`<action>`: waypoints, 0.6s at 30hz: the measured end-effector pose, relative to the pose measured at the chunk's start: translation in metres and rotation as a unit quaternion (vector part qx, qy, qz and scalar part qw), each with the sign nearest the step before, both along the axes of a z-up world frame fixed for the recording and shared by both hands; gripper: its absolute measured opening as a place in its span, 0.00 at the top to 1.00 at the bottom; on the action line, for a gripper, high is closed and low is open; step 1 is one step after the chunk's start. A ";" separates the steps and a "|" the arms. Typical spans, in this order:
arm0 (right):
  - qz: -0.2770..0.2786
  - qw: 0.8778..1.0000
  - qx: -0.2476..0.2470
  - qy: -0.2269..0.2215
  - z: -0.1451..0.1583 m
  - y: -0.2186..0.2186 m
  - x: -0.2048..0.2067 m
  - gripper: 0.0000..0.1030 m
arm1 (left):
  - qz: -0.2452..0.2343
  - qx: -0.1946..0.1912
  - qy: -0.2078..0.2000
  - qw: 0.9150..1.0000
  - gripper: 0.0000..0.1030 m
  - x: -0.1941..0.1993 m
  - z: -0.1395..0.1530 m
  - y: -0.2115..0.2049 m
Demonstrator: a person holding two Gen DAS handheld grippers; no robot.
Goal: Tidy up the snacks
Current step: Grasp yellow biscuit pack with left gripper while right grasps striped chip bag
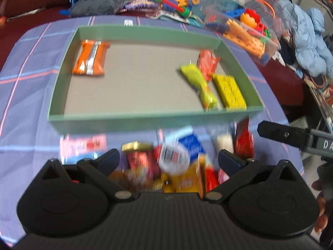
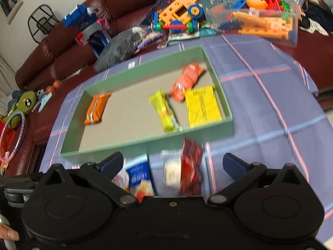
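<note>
Both the left gripper (image 1: 168, 158) and right gripper (image 2: 172, 162) are hovering with fingers spread wide, empty. The near red packet (image 2: 190, 166) is looking light, crinkly and slippery; taking it across the middle seems safest.

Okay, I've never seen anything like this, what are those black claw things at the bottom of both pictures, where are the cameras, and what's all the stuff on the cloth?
Those are hand-held two-finger grippers, one in each of a person's hands, each with a wide-angle camera looking along its fingers. One picture comes from the left gripper, the other from the right gripper. Both stand open and hold nothing. On the checked cloth sits a shallow green box with four snacks inside: an orange packet, a lime-yellow bar, a yellow packet and a red-orange packet. A pile of unsorted snacks lies on the near side of the box. Toys clutter the sofa behind.
</note>
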State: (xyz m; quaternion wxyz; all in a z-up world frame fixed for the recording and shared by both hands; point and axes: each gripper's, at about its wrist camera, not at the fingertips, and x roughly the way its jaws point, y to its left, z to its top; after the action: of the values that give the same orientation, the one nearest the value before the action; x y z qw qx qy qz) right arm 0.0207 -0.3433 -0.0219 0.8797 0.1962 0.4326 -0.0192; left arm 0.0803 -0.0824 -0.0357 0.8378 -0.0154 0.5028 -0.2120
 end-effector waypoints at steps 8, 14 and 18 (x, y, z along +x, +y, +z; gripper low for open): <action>0.001 0.999 0.026 0.044 -0.024 0.013 -0.034 0.00 | -0.044 0.022 0.026 0.998 0.00 -0.044 -0.024 0.011; 0.000 0.998 0.021 0.060 -0.036 0.024 -0.046 0.00 | -0.057 0.016 0.049 0.997 0.00 -0.060 -0.038 0.017; 0.008 0.998 0.008 0.067 -0.042 0.033 -0.046 0.08 | -0.065 0.016 0.057 0.996 0.07 -0.063 -0.045 0.015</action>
State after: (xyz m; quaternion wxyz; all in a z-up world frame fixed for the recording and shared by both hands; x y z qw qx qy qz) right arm -0.0251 -0.3102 -0.0641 0.8474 0.1983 0.4920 -0.0216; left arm 0.0169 -0.0678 -0.0806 0.7922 0.0188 0.5532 -0.2570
